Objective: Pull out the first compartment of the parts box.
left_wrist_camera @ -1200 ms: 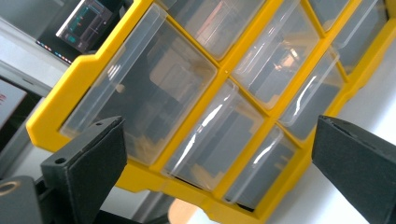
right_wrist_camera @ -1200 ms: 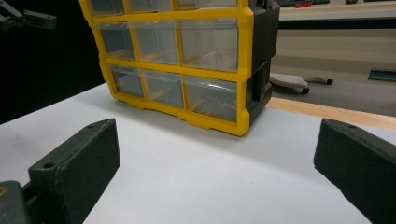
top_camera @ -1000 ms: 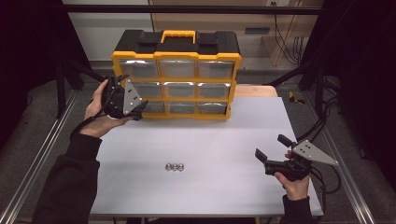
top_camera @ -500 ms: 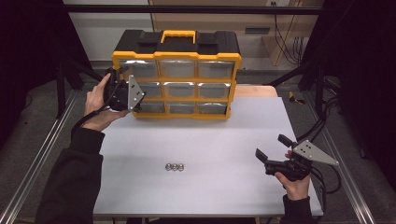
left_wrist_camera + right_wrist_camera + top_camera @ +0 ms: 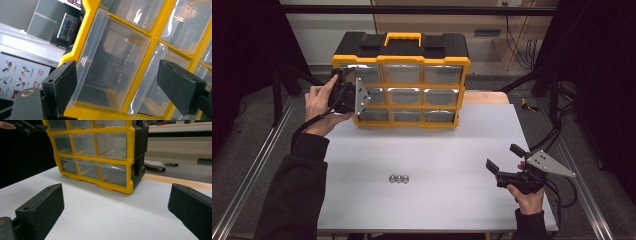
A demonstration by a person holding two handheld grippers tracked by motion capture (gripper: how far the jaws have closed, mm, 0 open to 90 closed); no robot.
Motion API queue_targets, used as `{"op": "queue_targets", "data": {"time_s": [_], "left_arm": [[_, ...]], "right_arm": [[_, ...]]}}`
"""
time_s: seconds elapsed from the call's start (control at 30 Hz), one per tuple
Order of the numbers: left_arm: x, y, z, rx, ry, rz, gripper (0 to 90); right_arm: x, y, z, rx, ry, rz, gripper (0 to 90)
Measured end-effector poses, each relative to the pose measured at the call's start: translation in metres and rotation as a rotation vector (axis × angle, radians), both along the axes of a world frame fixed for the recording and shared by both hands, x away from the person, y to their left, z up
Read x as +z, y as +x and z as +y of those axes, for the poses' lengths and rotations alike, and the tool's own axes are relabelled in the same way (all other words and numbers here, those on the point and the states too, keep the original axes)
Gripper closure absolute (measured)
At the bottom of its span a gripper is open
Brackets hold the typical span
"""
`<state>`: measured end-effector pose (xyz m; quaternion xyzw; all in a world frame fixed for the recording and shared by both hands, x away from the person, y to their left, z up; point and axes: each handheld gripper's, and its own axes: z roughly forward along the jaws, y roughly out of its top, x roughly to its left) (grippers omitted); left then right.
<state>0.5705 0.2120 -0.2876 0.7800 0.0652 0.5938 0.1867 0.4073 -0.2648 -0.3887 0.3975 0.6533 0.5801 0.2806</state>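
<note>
Bench [image 5: 437, 150], white-topped, carries everything here, and the landmark on it is the yellow-and-black drawer organizer [image 5: 404, 55], which stands upright at the far edge with its carry handle on top and three rows of three clear drawers facing the person.

Beside the organizer's left end, the person's left hand [image 5: 319, 102] holds the left gripper [image 5: 343, 92] level, pointed at the left column of drawers, about at the seam between the top and middle rows. In the left gripper view the clear drawer [image 5: 110, 65] at that left edge lies between the two black fingers [image 5: 62, 87]. Its near corner juts out of the yellow frame a little beyond its neighbours. The left finger sits just beside the drawer's outer wall and the other finger stands apart over the next drawer along. The fingers have just been closing, with that drawer between them, but they are not yet pressing on it: released, not gripping.

Well in front of the organizer and off toward its right end, near the bench's front right corner, the right hand [image 5: 527, 197] holds the right gripper [image 5: 507, 162] low over the bench. Its fingers [image 5: 42, 210] are spread wide, with bare bench between them.

Three small metal nuts [image 5: 399, 178] lie in a touching row in front of the organizer, roughly below its middle column, well apart from both grippers.
</note>
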Motion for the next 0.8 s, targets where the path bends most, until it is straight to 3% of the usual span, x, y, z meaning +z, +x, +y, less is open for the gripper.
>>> {"op": "queue_targets", "data": {"time_s": [0.27, 0.47, 0.63, 0.8], "left_arm": [[-0.001, 0.005, 0.000, 0.039, 0.085, -0.063, 19.8], [-0.002, 0.008, -0.003, 0.050, 0.122, -0.114, 22.5], [-0.004, 0.009, -0.005, 0.075, 0.138, -0.134, 25.2], [-0.007, 0.011, -0.007, 0.070, 0.177, -0.163, 32.5]], "right_arm": [[-0.001, 0.001, 0.001, 0.003, -0.003, 0.004, 0.9], [0.000, 0.001, 0.001, 0.004, -0.002, 0.004, 0.9], [-0.001, 0.001, 0.001, 0.004, -0.002, 0.000, 1.0], [-0.001, 0.001, 0.001, 0.005, -0.002, 0.005, 1.0]]}}
